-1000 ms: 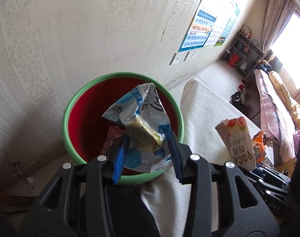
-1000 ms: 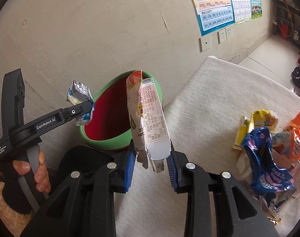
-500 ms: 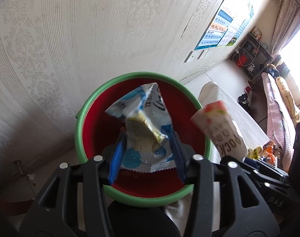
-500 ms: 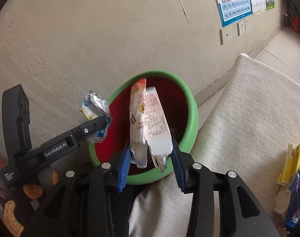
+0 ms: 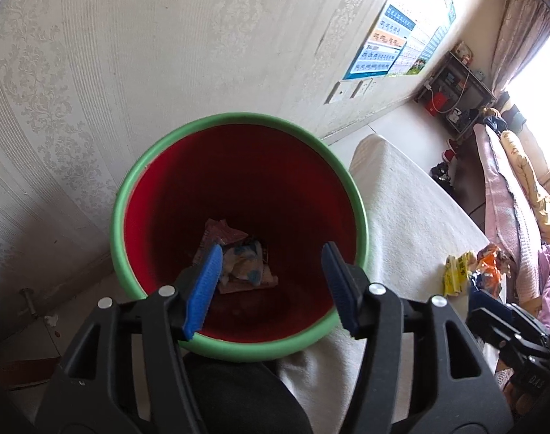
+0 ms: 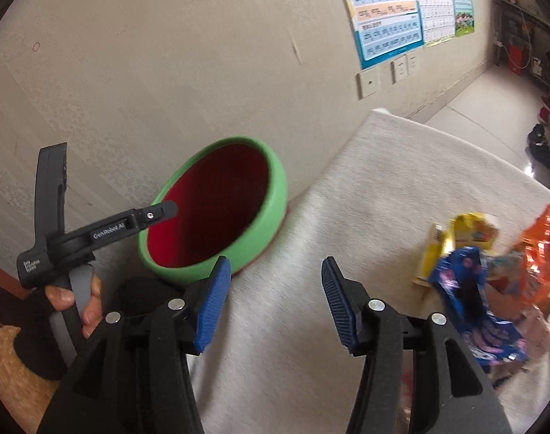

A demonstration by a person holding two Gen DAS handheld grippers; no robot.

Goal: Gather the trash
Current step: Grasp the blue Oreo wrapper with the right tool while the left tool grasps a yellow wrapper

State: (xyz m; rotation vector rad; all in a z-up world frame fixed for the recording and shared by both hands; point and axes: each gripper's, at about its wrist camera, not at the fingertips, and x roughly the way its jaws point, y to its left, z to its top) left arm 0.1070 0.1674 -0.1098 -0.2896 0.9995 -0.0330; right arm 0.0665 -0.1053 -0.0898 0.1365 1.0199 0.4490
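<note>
Your left gripper (image 5: 271, 285) hangs over the mouth of the bin (image 5: 361, 217), a red bucket with a green rim that stands against the patterned wall (image 5: 130, 54). Its jaws are spreading and there is nothing between the blue pads (image 5: 204, 287). At the bottom of the bin lies a small heap of wrappers (image 5: 240, 264), one pale blue and white on top of a pinkish one. In the right wrist view, your left hand (image 6: 85, 305) wraps the handle of that gripper, whose tip reaches across the near rim of the bin.

To the right of the bin runs the table, covered by a white cloth (image 6: 383, 188), with the bin just beside its left edge. Your right gripper (image 6: 275, 300) points down at bare cloth, between the bin and the remaining trash. Its jaws are also opening and nothing sits between them.

Further right, on the cloth, waits the rest of the trash: a yellow packet (image 6: 455, 235), a blue bag (image 6: 470, 311) in front of it, and an orange bag (image 6: 538, 253) at the far right edge. They are bunched together and touching, a little blurred. The left wrist view shows the same pile as a yellow and orange cluster (image 5: 473, 267) well apart from the bin.

On the wall behind hang charts (image 6: 387, 18) above white sockets (image 6: 369, 81).
</note>
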